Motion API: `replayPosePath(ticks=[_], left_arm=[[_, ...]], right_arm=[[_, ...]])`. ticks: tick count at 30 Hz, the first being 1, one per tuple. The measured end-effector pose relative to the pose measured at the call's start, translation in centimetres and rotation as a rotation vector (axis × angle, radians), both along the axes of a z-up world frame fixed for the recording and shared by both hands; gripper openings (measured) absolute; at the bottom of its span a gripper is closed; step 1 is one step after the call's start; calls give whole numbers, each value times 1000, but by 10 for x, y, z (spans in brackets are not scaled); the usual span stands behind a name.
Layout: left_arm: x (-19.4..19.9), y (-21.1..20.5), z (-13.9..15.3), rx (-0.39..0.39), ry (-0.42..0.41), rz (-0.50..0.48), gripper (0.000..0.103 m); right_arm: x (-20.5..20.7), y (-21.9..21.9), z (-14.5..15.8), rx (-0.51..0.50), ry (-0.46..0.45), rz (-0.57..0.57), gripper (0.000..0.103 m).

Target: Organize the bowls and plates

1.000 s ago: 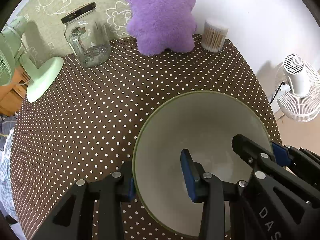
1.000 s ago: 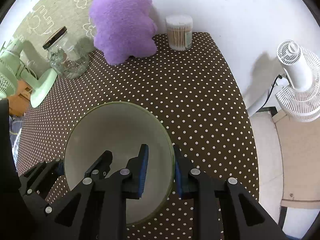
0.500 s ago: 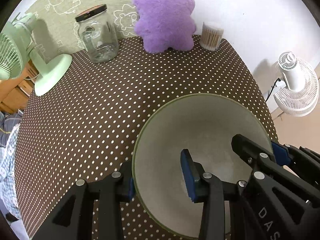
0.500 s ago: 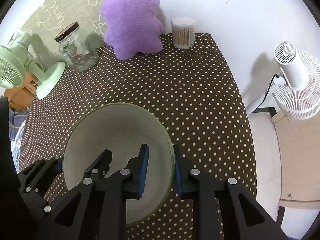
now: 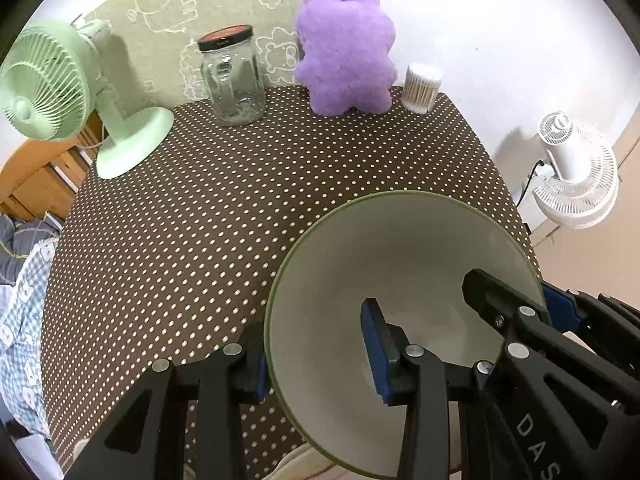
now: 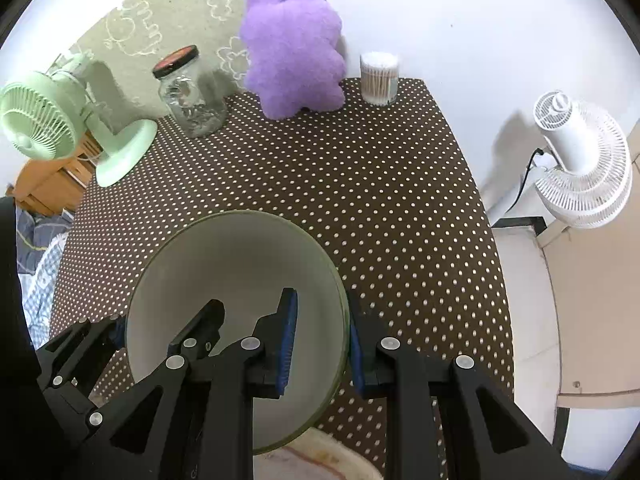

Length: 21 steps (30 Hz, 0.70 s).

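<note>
**Cream bowl gripped at opposite rims by both grippers**

We see the large cream ceramic bowl with a green rim (image 5: 400,264), with nothing inside, raised over the brown polka-dot tablecloth (image 5: 200,220). The left gripper (image 5: 316,354) pinches its rim at 9 o'clock; the right gripper (image 6: 320,344) pinches it at 3 o'clock. At 12 o'clock stand a lidded glass jar (image 5: 234,80), a purple plush toy (image 5: 346,52) and a cotton-swab tub (image 5: 421,88); at 10 o'clock, a mint-green desk fan (image 5: 48,84).
</note>
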State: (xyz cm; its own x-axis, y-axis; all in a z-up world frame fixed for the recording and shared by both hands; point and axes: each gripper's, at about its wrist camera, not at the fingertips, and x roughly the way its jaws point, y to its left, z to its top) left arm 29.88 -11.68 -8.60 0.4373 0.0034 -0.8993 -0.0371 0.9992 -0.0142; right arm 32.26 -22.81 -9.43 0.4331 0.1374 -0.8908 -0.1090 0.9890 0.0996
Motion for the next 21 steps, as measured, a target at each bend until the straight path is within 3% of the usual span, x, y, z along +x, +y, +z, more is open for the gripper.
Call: replayPosePath(ticks=[21], left_arm=[[-73, 69, 48, -20, -85, -15, 38]], right_arm=[[-93, 66, 60, -8, -89, -26, 27]])
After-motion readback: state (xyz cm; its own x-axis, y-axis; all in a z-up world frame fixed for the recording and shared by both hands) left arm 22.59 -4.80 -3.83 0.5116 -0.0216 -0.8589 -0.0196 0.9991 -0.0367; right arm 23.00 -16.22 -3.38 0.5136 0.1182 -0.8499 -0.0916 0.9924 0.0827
